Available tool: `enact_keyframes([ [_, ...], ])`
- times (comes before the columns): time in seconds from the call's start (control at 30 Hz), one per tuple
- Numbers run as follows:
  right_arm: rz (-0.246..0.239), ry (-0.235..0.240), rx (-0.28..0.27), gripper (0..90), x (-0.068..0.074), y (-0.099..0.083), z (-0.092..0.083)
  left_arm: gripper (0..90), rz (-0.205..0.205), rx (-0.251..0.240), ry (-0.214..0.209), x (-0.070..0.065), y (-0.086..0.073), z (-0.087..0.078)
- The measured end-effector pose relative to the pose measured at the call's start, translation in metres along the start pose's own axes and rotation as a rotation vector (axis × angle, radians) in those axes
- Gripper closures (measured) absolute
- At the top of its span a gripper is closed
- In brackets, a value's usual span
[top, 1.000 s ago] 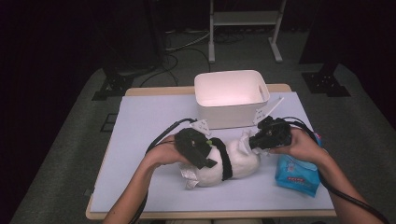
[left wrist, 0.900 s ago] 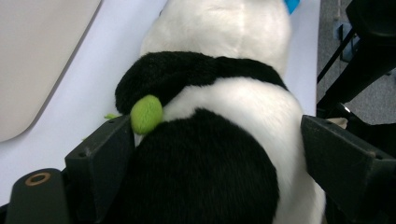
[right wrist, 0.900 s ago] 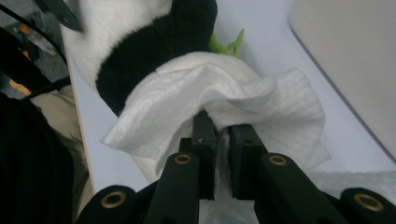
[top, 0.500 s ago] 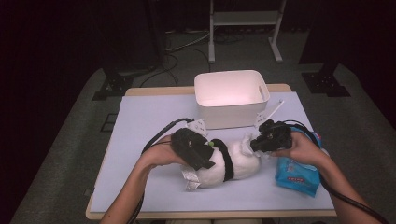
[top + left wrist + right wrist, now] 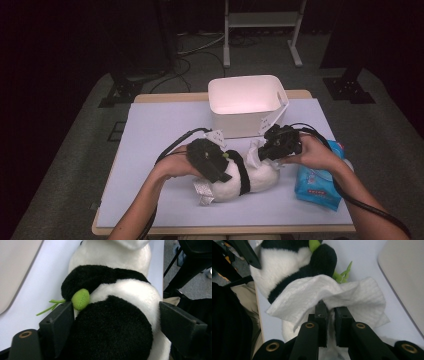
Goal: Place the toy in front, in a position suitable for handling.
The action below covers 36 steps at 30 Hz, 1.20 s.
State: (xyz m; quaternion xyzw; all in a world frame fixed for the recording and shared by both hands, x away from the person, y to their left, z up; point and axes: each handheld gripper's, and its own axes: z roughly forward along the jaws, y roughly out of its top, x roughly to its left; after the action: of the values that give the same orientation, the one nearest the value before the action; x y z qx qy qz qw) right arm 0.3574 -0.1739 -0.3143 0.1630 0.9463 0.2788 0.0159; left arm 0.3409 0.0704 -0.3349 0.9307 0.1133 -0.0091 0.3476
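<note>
1. Since the earlier frame, the right gripper [image 5: 272, 150] has shifted left toward the plush panda [image 5: 240, 177].
2. Left gripper [image 5: 212, 162]: jaws wide, clamped around the panda, which lies near the table's [image 5: 150, 130] near edge.
3. Right gripper: jaws nearly closed, pinching a white wipe [image 5: 332, 296].
4. Step in hand: wiping the panda.
5. Next move likely requires pressing the wipe against the fur while the left grip holds steady.
</note>
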Motion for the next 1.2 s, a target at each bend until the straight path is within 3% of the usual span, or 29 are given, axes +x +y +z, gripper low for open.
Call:
enact_keyframes([
  [0.13,0.038,0.022,-0.013,82.0,-0.008,-0.01,-0.001,14.9,-0.007,-0.046,-0.006,0.0,-0.004,-0.008],
  [0.27,0.048,0.025,-0.026,82.0,-0.01,-0.017,-0.002,14.8,0.004,-0.056,0.018,-0.003,-0.002,-0.017],
  [0.43,0.066,0.006,-0.033,82.0,-0.014,-0.023,-0.003,11.1,-0.034,-0.055,0.055,0.001,-0.008,-0.029],
  [0.6,0.089,-0.01,-0.032,82.0,-0.018,-0.028,-0.005,10.4,-0.058,-0.027,0.06,0.005,-0.018,-0.024],
  [0.7,0.091,-0.005,-0.033,82.0,-0.018,-0.031,-0.005,10.4,-0.072,-0.016,0.051,0.007,-0.022,-0.011],
  [0.83,0.098,-0.009,-0.013,82.1,-0.014,-0.033,-0.006,12.5,-0.092,-0.057,0.051,0.014,-0.022,-0.004],
  [0.97,0.103,-0.025,0.007,82.1,-0.011,-0.037,-0.009,14.3,-0.109,-0.106,0.098,0.02,-0.021,-0.009],
  [1.2,0.086,-0.022,0.012,82.0,-0.007,-0.036,-0.01,14.1,-0.096,-0.103,0.036,0.017,-0.023,-0.006],
])
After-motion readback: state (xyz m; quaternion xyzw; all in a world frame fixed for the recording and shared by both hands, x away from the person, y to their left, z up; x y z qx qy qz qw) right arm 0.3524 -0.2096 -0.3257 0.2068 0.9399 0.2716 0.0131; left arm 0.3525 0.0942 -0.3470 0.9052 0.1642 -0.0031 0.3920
